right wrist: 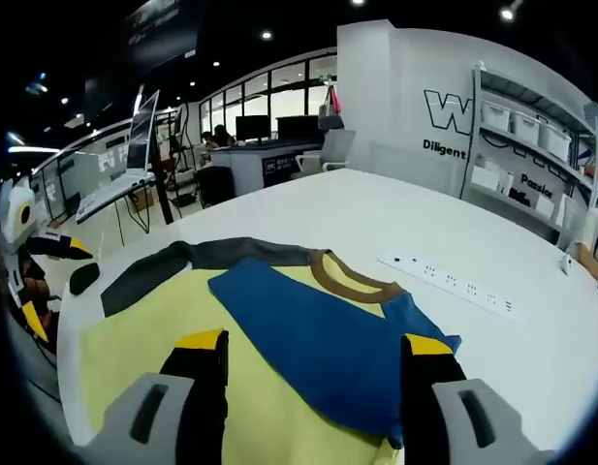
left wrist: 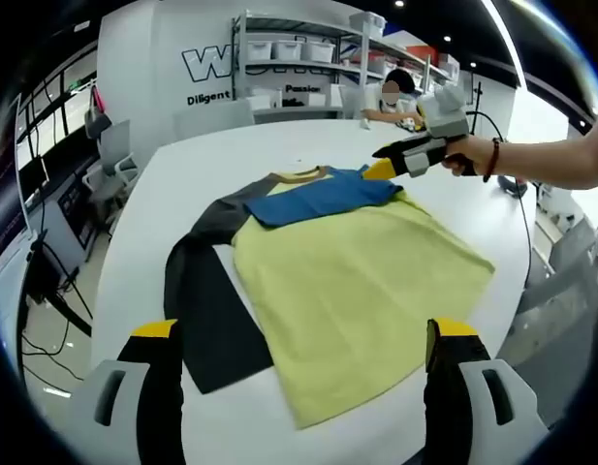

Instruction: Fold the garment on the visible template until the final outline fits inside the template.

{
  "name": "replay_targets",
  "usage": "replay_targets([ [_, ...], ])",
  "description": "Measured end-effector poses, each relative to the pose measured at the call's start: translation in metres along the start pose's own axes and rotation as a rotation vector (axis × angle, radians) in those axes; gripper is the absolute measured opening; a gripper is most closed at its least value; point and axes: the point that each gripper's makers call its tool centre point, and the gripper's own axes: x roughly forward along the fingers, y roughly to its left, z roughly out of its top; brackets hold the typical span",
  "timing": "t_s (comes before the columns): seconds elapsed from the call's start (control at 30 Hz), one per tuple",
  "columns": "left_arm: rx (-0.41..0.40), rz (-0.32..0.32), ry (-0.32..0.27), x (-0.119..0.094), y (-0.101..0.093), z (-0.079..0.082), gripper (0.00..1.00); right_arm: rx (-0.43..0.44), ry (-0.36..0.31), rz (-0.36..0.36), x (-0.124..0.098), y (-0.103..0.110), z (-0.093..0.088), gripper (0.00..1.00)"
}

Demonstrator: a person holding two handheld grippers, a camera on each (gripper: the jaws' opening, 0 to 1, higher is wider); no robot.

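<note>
Garment (left wrist: 361, 281), a yellow shirt with a blue yoke, brown collar and dark grey sleeves, lies spread flat on a large white table (left wrist: 221, 160) in an open office. In the left gripper view the yellow body fills the near middle of the tabletop, the blue yoke (left wrist: 318, 199) and collar (left wrist: 300, 175) lie at the far end, and one dark sleeve (left wrist: 206, 300) runs down the left side, bent and lying flat beside the body. The left gripper (left wrist: 303, 358) hovers at the near edge with its jaws wide apart, one tip over the end of the dark sleeve, the other over the yellow hem corner; whether they touch the cloth cannot be told. The right gripper (left wrist: 381, 170), held in a person's hand (left wrist: 473, 155), reaches in from the right with its yellow-tipped jaws at the far right shoulder of the garment. In the right gripper view that gripper's jaws (right wrist: 313, 349) stand apart, gripping nothing, above the blue yoke, with the collar and a dark sleeve just beyond them. A white power strip (right wrist: 454, 284) lies on the bare table to the right of the collar, well apart from the cloth. Shelves with white bins (left wrist: 303, 48) and a seated person (left wrist: 395, 97) stand beyond the far edge.
</note>
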Motion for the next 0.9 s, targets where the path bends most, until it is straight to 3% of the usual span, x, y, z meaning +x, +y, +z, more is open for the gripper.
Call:
replay_targets([
  [0.2, 0.003, -0.006, 0.003, 0.0, -0.004, 0.0, 0.99, 0.003, -0.001, -0.009, -0.01, -0.007, -0.015, 0.66],
  [0.43, 0.001, 0.004, -0.01, -0.003, -0.002, 0.002, 0.99, -0.129, 0.054, -0.043, -0.02, -0.021, -0.04, 0.58],
  [0.5, -0.003, 0.006, -0.008, -0.004, -0.002, 0.001, 0.99, -0.179, 0.084, -0.06, -0.024, -0.026, -0.05, 0.54],
  [0.63, 0.001, 0.006, -0.003, -0.004, -0.003, -0.001, 0.99, -0.188, 0.103, -0.08, -0.025, -0.034, -0.062, 0.47],
  [0.8, 0.001, 0.008, -0.008, -0.003, -0.003, 0.002, 0.99, -0.217, 0.127, -0.11, -0.023, -0.045, -0.074, 0.26],
  [0.9, -0.006, 0.011, -0.016, -0.003, -0.002, 0.004, 0.99, -0.216, 0.184, -0.133, -0.021, -0.052, -0.086, 0.19],
])
